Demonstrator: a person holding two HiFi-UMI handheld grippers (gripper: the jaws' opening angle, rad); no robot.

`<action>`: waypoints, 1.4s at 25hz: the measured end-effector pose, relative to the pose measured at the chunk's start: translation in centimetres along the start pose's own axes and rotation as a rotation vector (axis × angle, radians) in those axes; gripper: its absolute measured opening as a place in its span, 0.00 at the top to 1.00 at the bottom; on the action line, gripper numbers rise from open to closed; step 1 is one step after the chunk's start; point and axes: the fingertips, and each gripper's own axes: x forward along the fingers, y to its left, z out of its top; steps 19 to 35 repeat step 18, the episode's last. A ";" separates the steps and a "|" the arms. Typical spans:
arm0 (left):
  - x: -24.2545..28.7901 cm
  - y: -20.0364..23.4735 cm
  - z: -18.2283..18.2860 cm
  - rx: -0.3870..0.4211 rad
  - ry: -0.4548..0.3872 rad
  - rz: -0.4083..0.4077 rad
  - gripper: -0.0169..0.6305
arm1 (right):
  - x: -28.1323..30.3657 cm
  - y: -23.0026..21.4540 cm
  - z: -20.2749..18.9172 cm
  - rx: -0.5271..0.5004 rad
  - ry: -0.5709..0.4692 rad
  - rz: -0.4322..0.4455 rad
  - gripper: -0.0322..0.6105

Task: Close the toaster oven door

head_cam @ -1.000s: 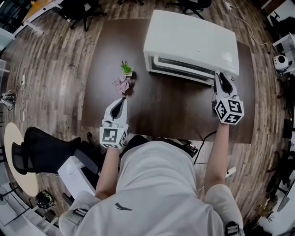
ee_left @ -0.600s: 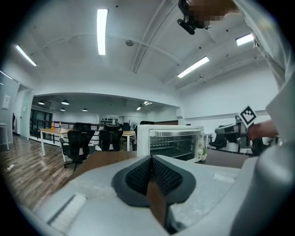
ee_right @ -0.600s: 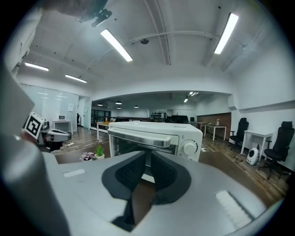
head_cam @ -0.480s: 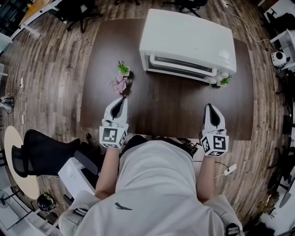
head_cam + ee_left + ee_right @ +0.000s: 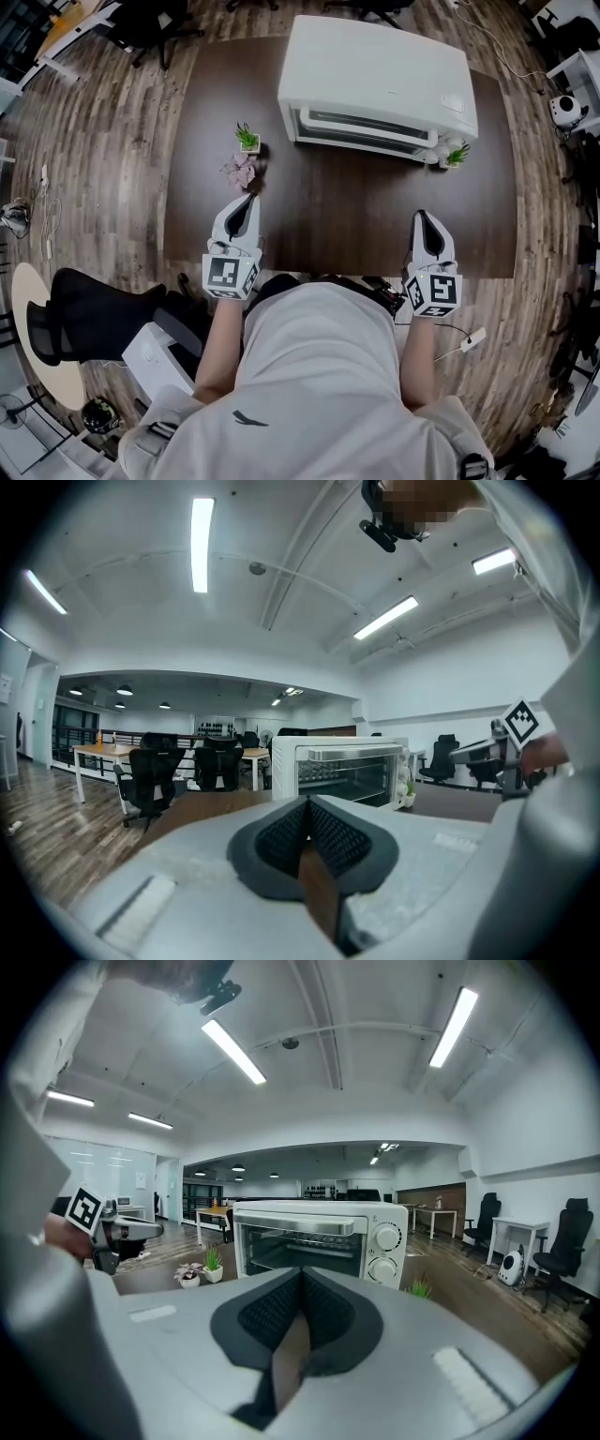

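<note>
**Both grippers empty at the near edge, oven door shut**

Nearest the head camera is the person's white shirt (image 5: 319, 384), with both forearms reaching forward over the near edge of the dark brown table (image 5: 328, 220). The left gripper (image 5: 248, 200) hangs over the table's near left part. Its jaws are pressed together with nothing between them, as the left gripper view (image 5: 307, 804) shows. The right gripper (image 5: 421, 217) hangs over the near right part, well apart from the left one. Its jaws are likewise together and empty (image 5: 300, 1275).

Just beyond the left gripper stands a small pink flower plant (image 5: 242, 172), and just behind that a little green plant in a white pot (image 5: 247, 139). Farther back, across a bare stretch of tabletop, the white toaster oven (image 5: 375, 75) sits at the far middle of the table. Its glass door (image 5: 364, 130) is upright and closed against the front, handle bar at the top, with two knobs (image 5: 387, 1237) to the right of it. Another small green plant (image 5: 457, 156) stands just beside the oven's front right corner. Neither gripper touches the oven.
</note>
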 end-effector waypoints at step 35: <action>0.9 0.6 0.5 0.004 -0.006 -0.012 0.97 | 1.1 -0.1 0.8 0.010 0.001 0.002 0.95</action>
